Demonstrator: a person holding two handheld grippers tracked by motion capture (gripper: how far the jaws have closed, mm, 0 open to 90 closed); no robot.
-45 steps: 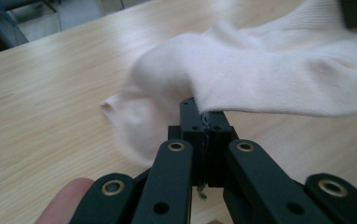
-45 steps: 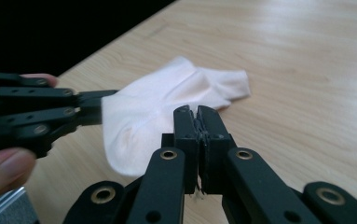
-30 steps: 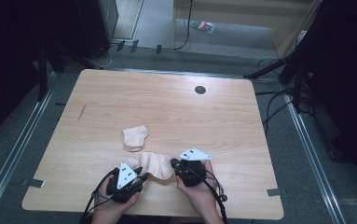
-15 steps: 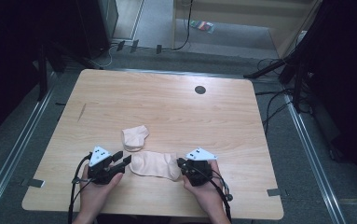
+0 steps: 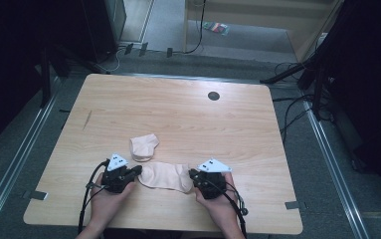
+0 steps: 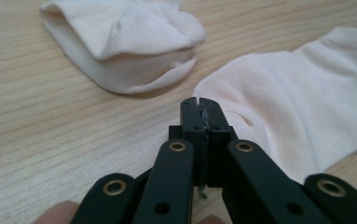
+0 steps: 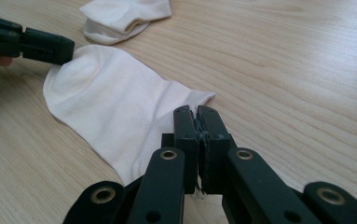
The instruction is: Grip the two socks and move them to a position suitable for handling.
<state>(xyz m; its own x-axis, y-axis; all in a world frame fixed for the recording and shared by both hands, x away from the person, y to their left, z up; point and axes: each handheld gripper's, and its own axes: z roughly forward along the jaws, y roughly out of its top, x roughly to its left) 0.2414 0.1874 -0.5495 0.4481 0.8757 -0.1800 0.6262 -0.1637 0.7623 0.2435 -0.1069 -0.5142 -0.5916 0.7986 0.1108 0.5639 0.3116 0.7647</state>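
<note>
A pale flat sock point(image 5: 165, 176) lies stretched between my two grippers near the table's front edge. My left gripper point(image 5: 138, 170) sits at its toe. Its jaws have just been closing and now stand shut point(image 6: 198, 100), with the toe's edge point(image 6: 241, 119) puckered at their tips. At the opposite end my right gripper point(image 5: 191, 173) is shut point(image 7: 196, 109) on the cuff point(image 7: 199, 99). A second sock point(image 5: 143, 147), crumpled, rests just beyond the flat one; the same crumpled sock point(image 6: 125, 44) lies a little ahead of the left jaws.
The wooden table point(image 5: 178, 114) has a small dark round hole point(image 5: 213, 95) at the far right. Cables trail from both grippers over the front edge. Dark stands and cables crowd the floor on both sides.
The left gripper moved left, away from the right one, and the sock got drawn out flat between them. The left jaws have closed at the toe. The right gripper stayed put.
</note>
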